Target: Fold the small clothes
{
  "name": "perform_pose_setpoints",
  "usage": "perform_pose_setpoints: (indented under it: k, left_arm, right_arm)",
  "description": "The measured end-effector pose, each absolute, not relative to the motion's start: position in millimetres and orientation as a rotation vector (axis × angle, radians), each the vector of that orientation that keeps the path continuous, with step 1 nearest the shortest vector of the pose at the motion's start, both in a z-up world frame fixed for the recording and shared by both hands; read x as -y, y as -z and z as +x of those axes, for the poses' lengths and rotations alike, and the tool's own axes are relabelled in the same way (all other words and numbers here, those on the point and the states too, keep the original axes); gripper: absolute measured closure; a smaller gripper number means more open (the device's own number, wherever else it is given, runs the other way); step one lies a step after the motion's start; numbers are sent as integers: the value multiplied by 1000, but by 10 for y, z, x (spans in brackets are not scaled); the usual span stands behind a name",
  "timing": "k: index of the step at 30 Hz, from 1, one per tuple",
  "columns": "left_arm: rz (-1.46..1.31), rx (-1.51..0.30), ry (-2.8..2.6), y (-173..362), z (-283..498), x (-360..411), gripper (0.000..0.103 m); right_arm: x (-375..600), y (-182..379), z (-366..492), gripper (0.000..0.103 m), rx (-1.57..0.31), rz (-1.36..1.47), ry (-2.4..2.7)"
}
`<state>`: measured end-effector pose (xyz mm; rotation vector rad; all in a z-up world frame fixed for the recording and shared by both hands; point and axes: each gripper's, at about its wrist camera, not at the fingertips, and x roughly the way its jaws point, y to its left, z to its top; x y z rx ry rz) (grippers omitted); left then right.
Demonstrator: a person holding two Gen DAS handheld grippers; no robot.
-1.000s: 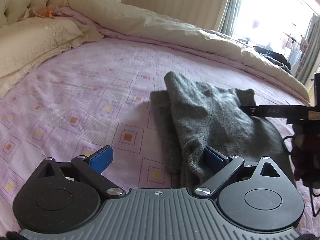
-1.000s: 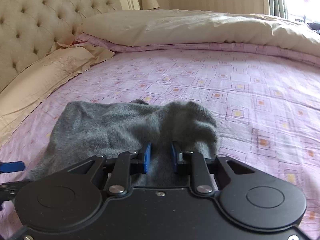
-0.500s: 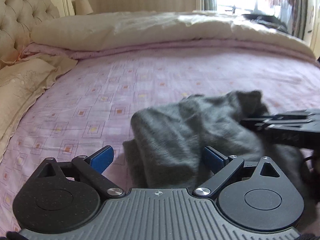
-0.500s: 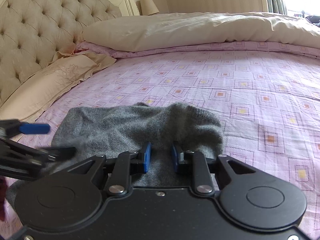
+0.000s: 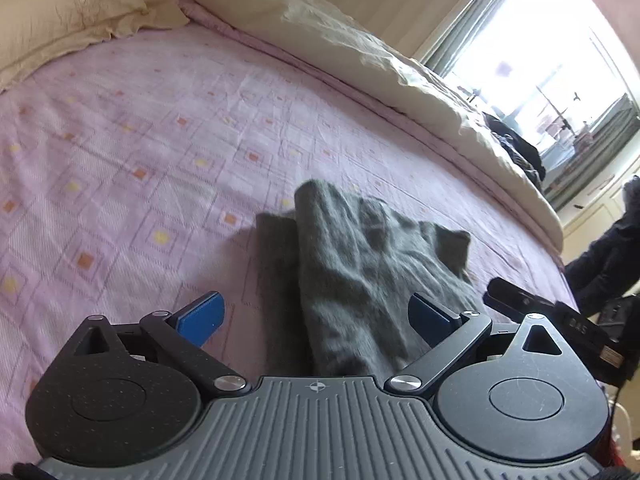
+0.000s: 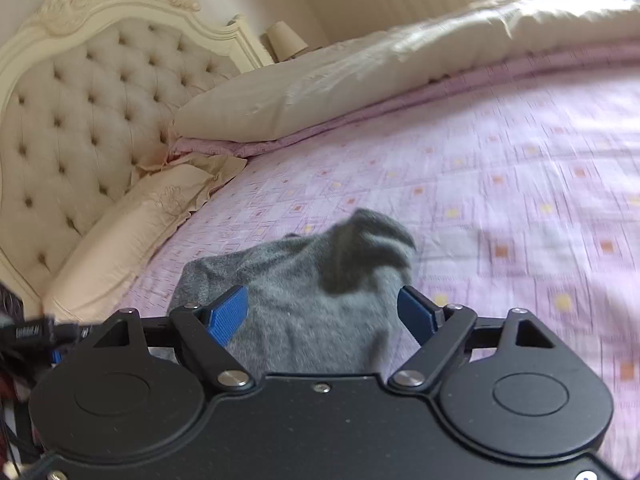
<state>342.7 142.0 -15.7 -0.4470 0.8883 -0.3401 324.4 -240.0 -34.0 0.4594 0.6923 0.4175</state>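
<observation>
A small grey knit garment (image 5: 360, 264) lies folded in layers on the pink patterned bed sheet (image 5: 140, 152). My left gripper (image 5: 316, 316) is open and empty, with the near end of the garment between its blue pads (image 5: 204, 316). My right gripper (image 6: 324, 312) is open and empty just above the grey garment (image 6: 320, 292), whose far edge stands up in a small hump. Part of the right gripper also shows in the left wrist view (image 5: 552, 316), at the garment's right side.
A cream duvet (image 5: 340, 36) is piled along the far side of the bed. A cream pillow (image 6: 132, 236) and a tufted headboard (image 6: 80, 120) lie to the left. A bright window (image 5: 560, 72) and dark clothes (image 5: 516, 148) are beyond the bed.
My right gripper has opened and let go of the grey garment, which now rests on the sheet. Both grippers have shifted and tilted; the left stays open.
</observation>
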Motion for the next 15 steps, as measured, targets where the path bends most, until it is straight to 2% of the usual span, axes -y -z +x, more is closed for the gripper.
perform_pose_setpoints:
  k: [9, 15]
  left_arm:
    - [-456, -998, 407, 442, 3164, -1266, 0]
    - [-402, -962, 419, 461, 3303, -1020, 0]
  right_arm:
    - [2459, 623, 3236, 18, -775, 566, -475]
    - [2373, 679, 3361, 17, -772, 611, -510]
